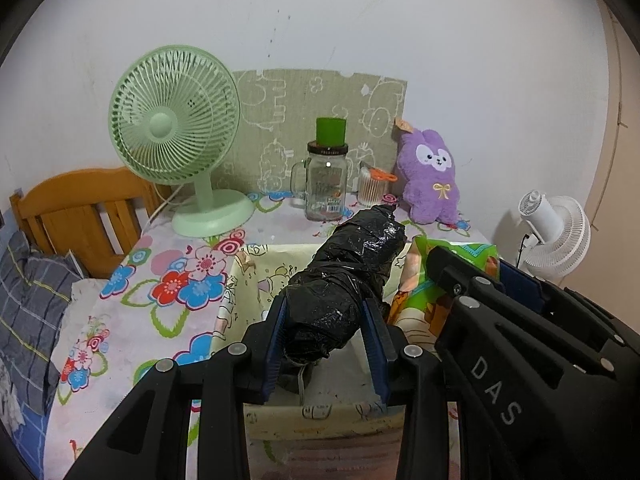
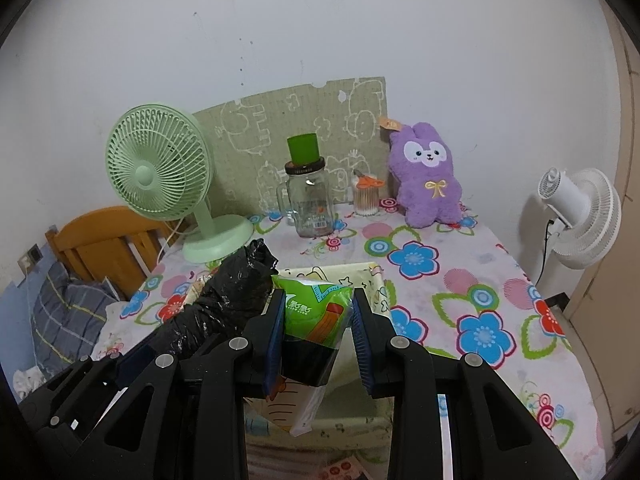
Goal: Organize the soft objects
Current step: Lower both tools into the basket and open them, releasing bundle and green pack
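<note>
**Both grippers hold soft bundles above the cream fabric bin**

The left gripper [image 1: 326, 344] pinches a black plastic-wrapped roll [image 1: 348, 276] between its blue pads, the roll slanting up and away over the cream fabric bin [image 1: 256, 264]. Just beside it, the right gripper [image 2: 318, 340] clamps a green tissue pack [image 2: 316, 308] above the same bin. The bin sits on the flowered bench [image 2: 460, 280]. Farther back stand a green fan [image 1: 176, 136], a glass jar [image 1: 326, 184] and a purple plush rabbit [image 1: 432, 176] against the wall.
</note>
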The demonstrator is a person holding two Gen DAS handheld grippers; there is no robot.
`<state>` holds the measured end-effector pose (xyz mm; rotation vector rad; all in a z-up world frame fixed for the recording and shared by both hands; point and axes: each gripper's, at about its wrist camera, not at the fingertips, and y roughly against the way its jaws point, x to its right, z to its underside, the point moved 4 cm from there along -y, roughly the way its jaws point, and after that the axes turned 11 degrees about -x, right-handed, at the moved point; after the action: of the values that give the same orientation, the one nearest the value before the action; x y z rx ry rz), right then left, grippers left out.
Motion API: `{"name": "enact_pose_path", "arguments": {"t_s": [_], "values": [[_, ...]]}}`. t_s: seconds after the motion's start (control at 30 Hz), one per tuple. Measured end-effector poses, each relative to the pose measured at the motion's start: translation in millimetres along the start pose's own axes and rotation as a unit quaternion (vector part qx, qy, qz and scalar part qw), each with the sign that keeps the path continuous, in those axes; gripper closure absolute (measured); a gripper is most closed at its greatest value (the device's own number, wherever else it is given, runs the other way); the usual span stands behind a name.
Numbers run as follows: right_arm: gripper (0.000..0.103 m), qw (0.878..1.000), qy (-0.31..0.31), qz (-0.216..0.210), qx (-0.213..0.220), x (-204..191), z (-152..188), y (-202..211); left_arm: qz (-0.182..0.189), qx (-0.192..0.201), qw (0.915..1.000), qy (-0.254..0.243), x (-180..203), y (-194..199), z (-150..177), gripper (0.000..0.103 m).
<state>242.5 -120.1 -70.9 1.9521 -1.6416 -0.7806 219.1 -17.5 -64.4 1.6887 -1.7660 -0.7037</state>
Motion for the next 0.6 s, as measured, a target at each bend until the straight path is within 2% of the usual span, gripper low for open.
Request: {"name": "enact_pose_path", "arguments": {"t_s": [0.27, 0.37, 0.6], "values": [[0.069, 1.000, 0.006, -0.006, -0.020, -2, -4, -29, -0.012, -0.032, 0.9993, 0.016, -10, -27, -2, 0.061], [0.069, 1.000, 0.012, -0.006, -0.022, -5, -4, -37, -0.015, -0.044, 0.9987, 0.023, -15, -34, -1, 0.042], [0.069, 0.999, 0.019, -0.019, -0.037, -8, -4, -53, -0.027, -0.056, 0.9975, 0.032, -23, -44, 1, 0.039]]}}
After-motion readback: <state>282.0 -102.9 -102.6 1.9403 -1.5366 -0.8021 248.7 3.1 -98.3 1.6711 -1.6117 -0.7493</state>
